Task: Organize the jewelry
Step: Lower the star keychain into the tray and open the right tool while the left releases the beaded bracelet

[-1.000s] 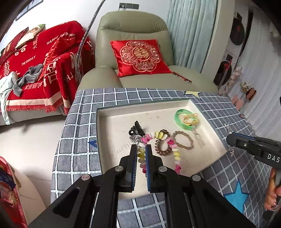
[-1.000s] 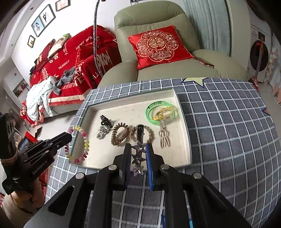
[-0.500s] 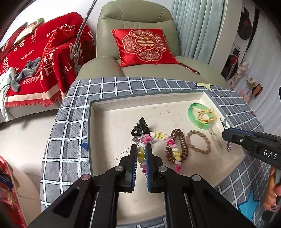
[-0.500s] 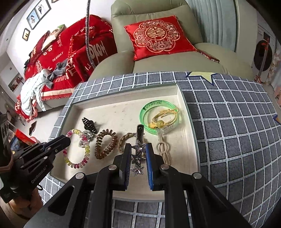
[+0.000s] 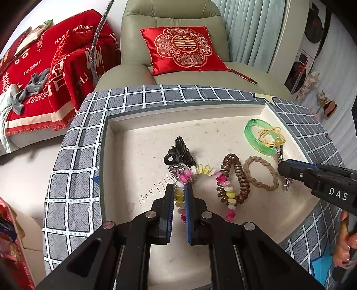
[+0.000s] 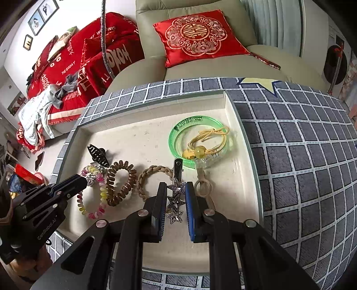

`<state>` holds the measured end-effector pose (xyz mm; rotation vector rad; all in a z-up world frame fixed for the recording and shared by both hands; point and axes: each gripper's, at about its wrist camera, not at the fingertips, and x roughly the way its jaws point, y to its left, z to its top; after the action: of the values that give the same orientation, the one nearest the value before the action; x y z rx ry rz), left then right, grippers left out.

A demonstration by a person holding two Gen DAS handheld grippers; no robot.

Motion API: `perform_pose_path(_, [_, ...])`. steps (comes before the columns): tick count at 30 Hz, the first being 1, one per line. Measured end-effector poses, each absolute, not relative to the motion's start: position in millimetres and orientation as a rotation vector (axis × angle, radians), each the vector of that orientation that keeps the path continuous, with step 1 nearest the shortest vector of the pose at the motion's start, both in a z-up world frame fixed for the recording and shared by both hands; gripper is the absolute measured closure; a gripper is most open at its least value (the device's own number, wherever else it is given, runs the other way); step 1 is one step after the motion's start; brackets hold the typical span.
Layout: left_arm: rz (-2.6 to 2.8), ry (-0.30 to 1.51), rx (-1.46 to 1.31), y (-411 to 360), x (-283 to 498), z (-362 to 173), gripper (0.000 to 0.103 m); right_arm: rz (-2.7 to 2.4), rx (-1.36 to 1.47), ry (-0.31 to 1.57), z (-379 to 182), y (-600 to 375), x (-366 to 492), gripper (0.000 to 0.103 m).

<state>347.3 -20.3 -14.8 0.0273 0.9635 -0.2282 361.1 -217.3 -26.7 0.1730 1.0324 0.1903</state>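
- Cream and shallow, the tray point(image 5: 142, 133) sits on a table under a grey checked cloth point(image 6: 301, 156), and all the jewelry is gathered in or over it.
- The left gripper point(image 5: 179, 196) is clenched on a pink-and-yellow beaded bracelet point(image 5: 223, 185), pinching its left side; the rest of the loop lies over the tray floor.
- The right gripper point(image 6: 175, 196) grasps a star-studded hair clip point(image 6: 176, 198) by its lower end, with the silver clip tip pointing to the far side.
- Just right of the bracelet lies a brown coil hair tie point(image 5: 236, 176), then a braided tan loop point(image 5: 261, 174).
- A black claw clip point(image 5: 178, 151) rests just beyond the bracelet, at its far left.
- At the far right corner of the tray a green bangle point(image 6: 196, 138) holds a yellow cord with beads point(image 6: 200, 147) inside and across its ring.
- A red cushion point(image 6: 198, 38) leans on the green armchair point(image 5: 169, 13) beyond the table.
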Motion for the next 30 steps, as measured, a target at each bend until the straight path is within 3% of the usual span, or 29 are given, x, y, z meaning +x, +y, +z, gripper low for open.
perform_pose_path(14, [-0.215,0.959,0.141,-38.1,340.9,-19.4,0.08,0.19,0.211,1.068,-43.9,-221.2,368.9,0.084])
perform_pose_path(17, [-0.211,0.951,0.134,-37.0,338.7,-17.1,0.08,0.195,0.222,1.072,-43.6,-222.2,368.0,0.078])
perform_pose_path(20, [-0.191,0.938,0.145,-35.9,334.7,-15.0,0.08,0.202,0.238,1.057,-39.9,-224.3,364.5,0.055])
perform_pose_path(30, [-0.173,0.93,0.17,-37.0,332.0,-12.3,0.079,0.21,0.261,1.001,-15.7,-227.0,349.3,0.054])
